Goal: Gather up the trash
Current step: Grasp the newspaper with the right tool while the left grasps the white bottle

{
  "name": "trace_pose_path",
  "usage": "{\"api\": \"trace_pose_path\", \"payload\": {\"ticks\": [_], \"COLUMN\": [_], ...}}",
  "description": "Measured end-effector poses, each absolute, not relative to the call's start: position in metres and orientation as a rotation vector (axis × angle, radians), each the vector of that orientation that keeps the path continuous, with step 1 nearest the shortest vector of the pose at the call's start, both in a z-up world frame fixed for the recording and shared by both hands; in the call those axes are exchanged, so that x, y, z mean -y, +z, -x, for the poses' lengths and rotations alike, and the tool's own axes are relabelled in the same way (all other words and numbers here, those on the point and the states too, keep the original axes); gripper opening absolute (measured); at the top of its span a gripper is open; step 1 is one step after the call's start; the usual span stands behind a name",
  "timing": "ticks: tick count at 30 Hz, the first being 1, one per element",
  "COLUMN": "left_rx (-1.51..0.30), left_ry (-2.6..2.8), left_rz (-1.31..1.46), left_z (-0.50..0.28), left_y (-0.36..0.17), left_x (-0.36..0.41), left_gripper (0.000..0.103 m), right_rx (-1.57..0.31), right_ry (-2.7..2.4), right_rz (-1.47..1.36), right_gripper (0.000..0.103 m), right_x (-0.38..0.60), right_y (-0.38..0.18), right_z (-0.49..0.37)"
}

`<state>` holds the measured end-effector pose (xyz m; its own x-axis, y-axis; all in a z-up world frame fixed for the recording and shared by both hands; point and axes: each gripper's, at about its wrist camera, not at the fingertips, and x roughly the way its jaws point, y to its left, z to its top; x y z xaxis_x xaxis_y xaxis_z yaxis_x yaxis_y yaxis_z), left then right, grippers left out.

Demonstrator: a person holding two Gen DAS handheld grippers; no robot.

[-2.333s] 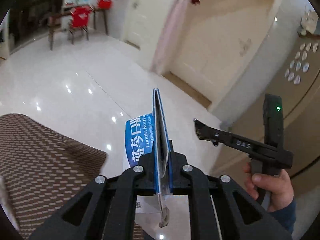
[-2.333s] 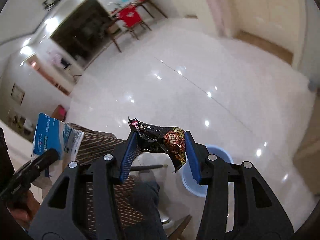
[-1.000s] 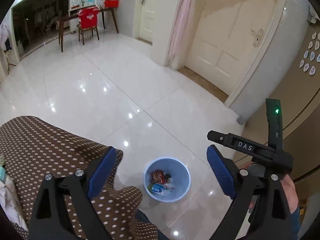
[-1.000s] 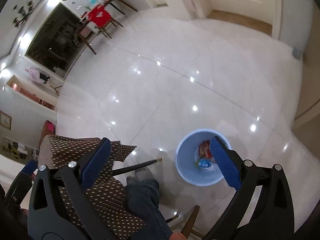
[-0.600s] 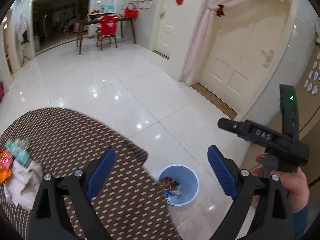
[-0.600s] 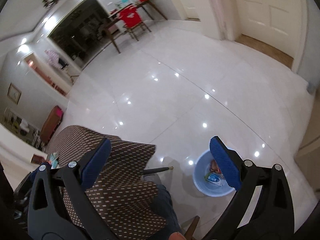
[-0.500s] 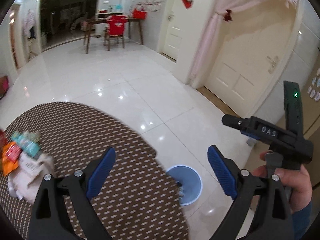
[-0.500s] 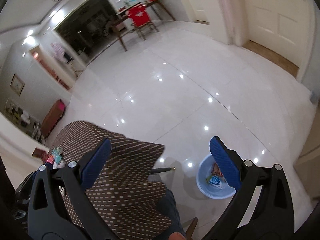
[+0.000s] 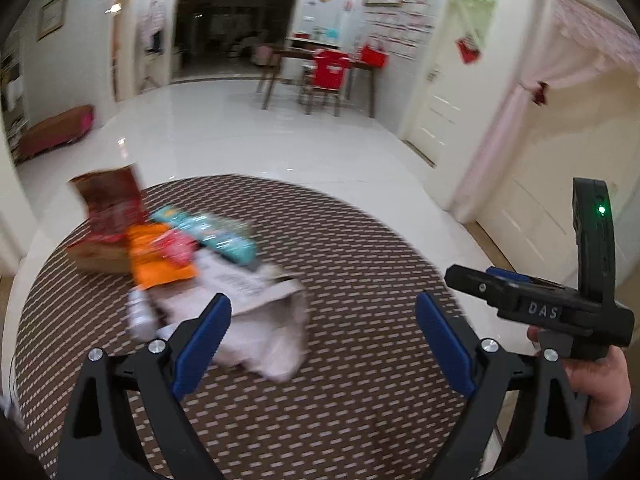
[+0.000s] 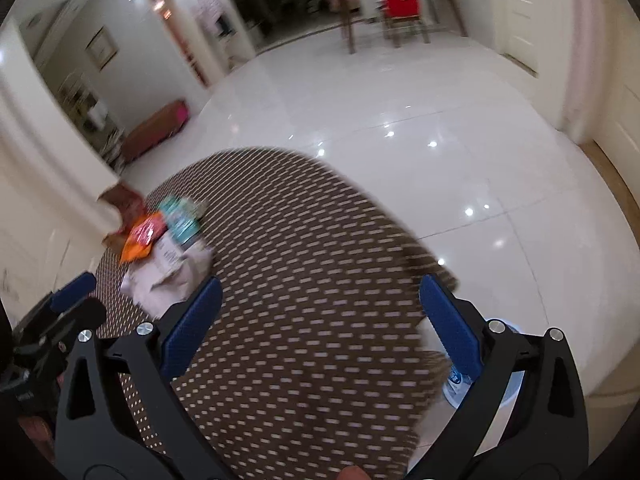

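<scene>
Trash lies in a heap on the round table with a brown dotted cloth (image 9: 360, 264): a crumpled white wrapper (image 9: 264, 320), an orange packet (image 9: 160, 260), a teal packet (image 9: 224, 236) and a brown-red bag (image 9: 108, 200). My left gripper (image 9: 320, 340) is open just in front of the white wrapper, holding nothing. My right gripper (image 10: 316, 320) is open and empty over the cloth (image 10: 300, 280), with the trash heap (image 10: 164, 248) to its far left. The blue bin (image 10: 504, 384) shows behind the right finger, on the floor. The right gripper's body (image 9: 560, 300) and the hand holding it appear in the left wrist view.
White glossy floor (image 9: 280, 128) surrounds the table. A wooden table with a red chair (image 9: 332, 76) stands far back, white doors (image 9: 528, 200) to the right. A low brown bench (image 10: 156, 128) sits by the left wall.
Both grippers let go of their trash over the blue bin, then swung left and up from the bin back over the table. The trash heap has come into view ahead of the left gripper.
</scene>
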<state>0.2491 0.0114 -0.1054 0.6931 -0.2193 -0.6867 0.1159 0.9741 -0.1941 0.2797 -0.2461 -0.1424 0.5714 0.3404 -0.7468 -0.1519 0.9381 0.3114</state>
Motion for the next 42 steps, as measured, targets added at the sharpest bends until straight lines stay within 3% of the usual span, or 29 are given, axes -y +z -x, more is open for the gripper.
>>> {"api": "trace_pose_path", "payload": {"ticks": [14, 18, 23, 26, 27, 28, 29, 30, 32, 34, 42], "left_rx": [-0.841, -0.864, -0.882, -0.905, -0.907, -0.910, -0.927, -0.925, -0.921, -0.931, -0.897], "left_ry": [0.046, 0.078, 0.098, 0.117, 0.117, 0.115, 0.100, 0.103, 0.098, 0.086, 0.074], "left_rz": [0.259, 0.260, 0.247, 0.240, 0.236, 0.233, 0.231, 0.223, 0.193, 0.199, 0.197], "left_z": [-0.236, -0.247, -0.267, -0.281, -0.284, -0.287, -0.292, -0.293, -0.295, -0.295, -0.262], "left_y": [-0.153, -0.167, -0.177, -0.186, -0.188, -0.189, -0.192, -0.193, -0.194, -0.194, -0.176], "left_x": [-0.132, -0.143, -0.145, -0.146, -0.146, -0.146, -0.145, -0.144, -0.140, -0.139, -0.127], "left_gripper": [0.091, 0.091, 0.091, 0.090, 0.087, 0.075, 0.064, 0.062, 0.037, 0.024, 0.023], "right_rx": [-0.991, -1.013, -1.022, -1.005, -1.004, -1.007, -1.007, -1.000, -0.992, -0.986, -0.923], "right_ry": [0.457, 0.474, 0.482, 0.485, 0.491, 0.510, 0.520, 0.518, 0.509, 0.509, 0.493], "right_rz": [-0.015, 0.004, 0.018, 0.036, 0.031, 0.014, 0.007, 0.019, 0.036, 0.016, -0.011], "right_gripper": [0.096, 0.074, 0.067, 0.052, 0.041, 0.029, 0.028, 0.023, 0.015, 0.009, 0.006], "right_x": [0.123, 0.106, 0.096, 0.088, 0.088, 0.087, 0.087, 0.085, 0.088, 0.097, 0.134], "right_y": [-0.178, -0.187, -0.196, -0.197, -0.197, -0.198, -0.198, -0.197, -0.196, -0.195, -0.169], "right_z": [-0.290, -0.299, -0.312, -0.317, -0.319, -0.320, -0.321, -0.320, -0.316, -0.313, -0.292]}}
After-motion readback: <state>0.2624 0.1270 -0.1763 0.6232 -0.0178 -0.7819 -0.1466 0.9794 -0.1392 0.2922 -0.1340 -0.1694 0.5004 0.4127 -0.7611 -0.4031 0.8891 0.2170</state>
